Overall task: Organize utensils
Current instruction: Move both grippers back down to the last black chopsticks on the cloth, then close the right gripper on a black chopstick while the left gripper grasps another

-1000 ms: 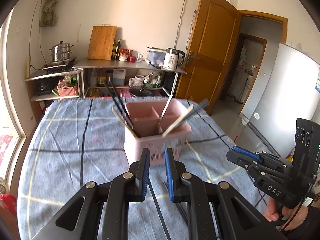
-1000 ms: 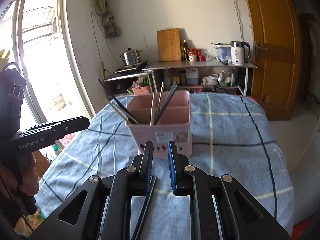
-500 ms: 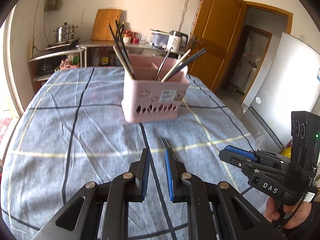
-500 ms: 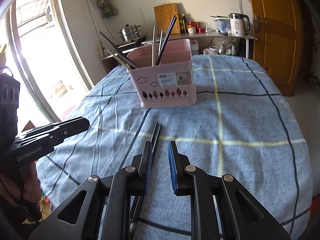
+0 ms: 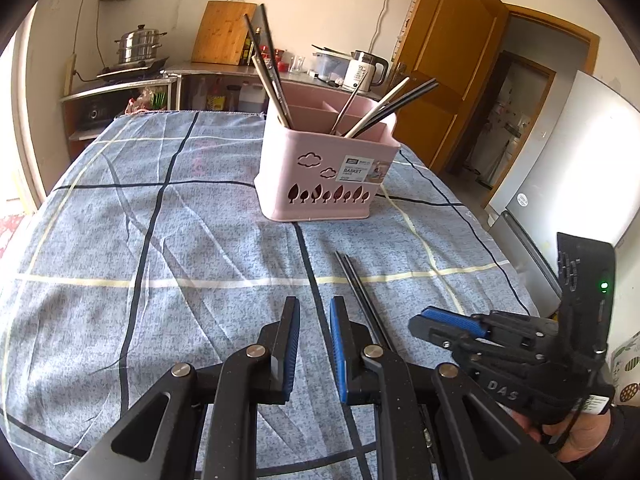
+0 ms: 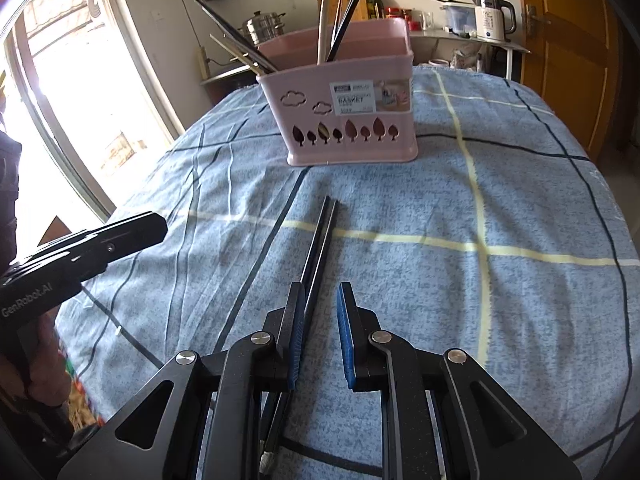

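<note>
Most of the sorting looks done to me: the pink basket (image 5: 326, 176) stands on the blue checked cloth (image 5: 140, 240) toward the table's far edge, and several chopsticks and a metal utensil already lean in its compartments. One dark pair of chopsticks (image 6: 318, 240) is left lying flat on the cloth, side by side, near the table's near edge, tips pointing toward the basket and well apart from it.

My right gripper (image 6: 322, 336) hangs just above that pair with a narrow gap between its blue pads and nothing clamped; the chopsticks run beneath its left finger, not between the pads. I cannot tell whether the finger touches them.

My left gripper (image 5: 314, 344) is also slightly apart and holds nothing, hovering over bare cloth just left of the pair
</note>
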`<state>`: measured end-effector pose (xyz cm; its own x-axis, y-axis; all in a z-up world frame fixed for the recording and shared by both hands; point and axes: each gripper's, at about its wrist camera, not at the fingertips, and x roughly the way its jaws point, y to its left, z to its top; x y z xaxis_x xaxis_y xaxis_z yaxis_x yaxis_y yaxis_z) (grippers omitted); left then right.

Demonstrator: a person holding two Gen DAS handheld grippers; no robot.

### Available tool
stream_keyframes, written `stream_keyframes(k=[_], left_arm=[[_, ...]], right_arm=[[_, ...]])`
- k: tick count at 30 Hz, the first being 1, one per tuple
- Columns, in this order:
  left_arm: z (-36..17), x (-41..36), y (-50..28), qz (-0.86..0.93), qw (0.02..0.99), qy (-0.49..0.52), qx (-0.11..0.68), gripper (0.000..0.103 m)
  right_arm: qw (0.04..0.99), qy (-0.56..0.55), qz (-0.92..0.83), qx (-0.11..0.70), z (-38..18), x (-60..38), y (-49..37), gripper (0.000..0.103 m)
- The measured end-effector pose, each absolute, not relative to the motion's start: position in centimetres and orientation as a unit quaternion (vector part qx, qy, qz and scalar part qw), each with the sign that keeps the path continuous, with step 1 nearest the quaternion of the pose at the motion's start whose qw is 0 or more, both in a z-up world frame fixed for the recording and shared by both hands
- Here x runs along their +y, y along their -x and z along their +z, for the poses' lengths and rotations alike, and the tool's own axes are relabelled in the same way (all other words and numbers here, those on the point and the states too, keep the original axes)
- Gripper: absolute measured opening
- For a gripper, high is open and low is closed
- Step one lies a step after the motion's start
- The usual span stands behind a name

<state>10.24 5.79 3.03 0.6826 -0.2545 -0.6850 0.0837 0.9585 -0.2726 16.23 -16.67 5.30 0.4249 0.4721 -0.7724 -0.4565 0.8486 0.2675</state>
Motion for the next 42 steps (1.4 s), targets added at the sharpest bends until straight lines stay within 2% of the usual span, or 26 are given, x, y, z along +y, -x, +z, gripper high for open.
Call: stream_keyframes(k=[8, 31, 36, 42], left_arm=[[2.5, 6.8, -10.4, -0.087, 0.907, 0.119, 0.394, 0.014], [1.4, 6.3, -11.0, -0.089, 0.899, 0.121, 0.412, 0.014], [1.3, 6.3, -11.1, -0.089, 0.896, 0.124, 0.416, 0.014], [0.7, 5.5, -12.2, -0.105, 0.888, 0.129, 0.429, 0.014]], right_arm=[[0.830, 0.006, 0.269, 0.489, 3.1, -15.2, -17.6, 0.017], [0.833, 0.044, 0.254, 0.489, 3.1, -13.6, -17.9, 0.017], [0.834, 0.048, 0.248, 0.490, 3.0, -14.0, -18.0, 0.008], [0.835, 0.027, 0.238, 0.496, 2.9, -16.3, -18.4, 0.008]])
